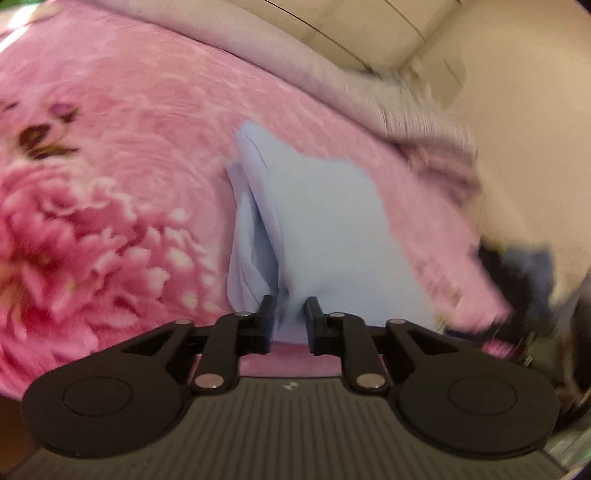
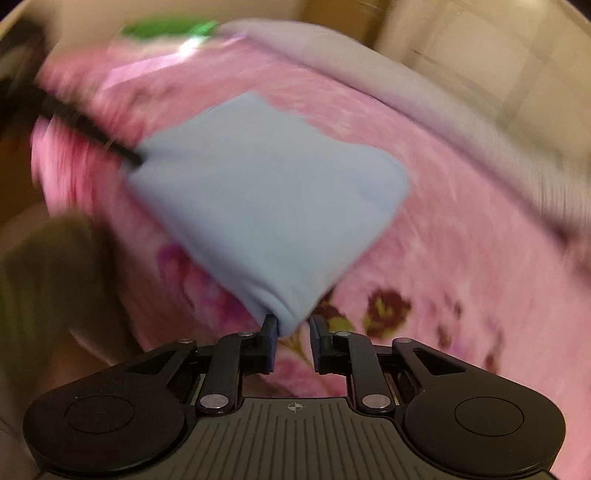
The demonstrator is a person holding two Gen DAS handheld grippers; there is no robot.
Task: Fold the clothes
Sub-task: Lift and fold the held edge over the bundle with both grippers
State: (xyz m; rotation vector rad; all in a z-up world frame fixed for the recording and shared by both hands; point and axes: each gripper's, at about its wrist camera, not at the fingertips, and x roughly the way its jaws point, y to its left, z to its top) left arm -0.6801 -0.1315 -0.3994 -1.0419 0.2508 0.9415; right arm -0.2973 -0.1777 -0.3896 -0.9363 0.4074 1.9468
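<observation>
A folded light-blue garment (image 1: 317,221) lies on a pink flowered blanket (image 1: 110,206). My left gripper (image 1: 289,308) stands at its near edge. The jaws are apart and a bunched fold of the cloth fills the gap without looking pinched. In the right wrist view the same garment (image 2: 266,192) is a flat packet. Its near corner hangs between the jaws of my right gripper (image 2: 291,325). That corner touches the left finger (image 2: 269,328), and bare blanket shows beside the right one. A blurred black bar (image 2: 92,133) meets the packet's far left corner.
A grey sheet (image 1: 295,66) edges the blanket on the far side, with pale cabinets and a wall (image 1: 369,33) behind it. A dark, blurred shape (image 1: 521,277) sits at the blanket's right edge. A green object (image 2: 166,27) lies far back, and a dark olive blur (image 2: 48,280) fills the left side.
</observation>
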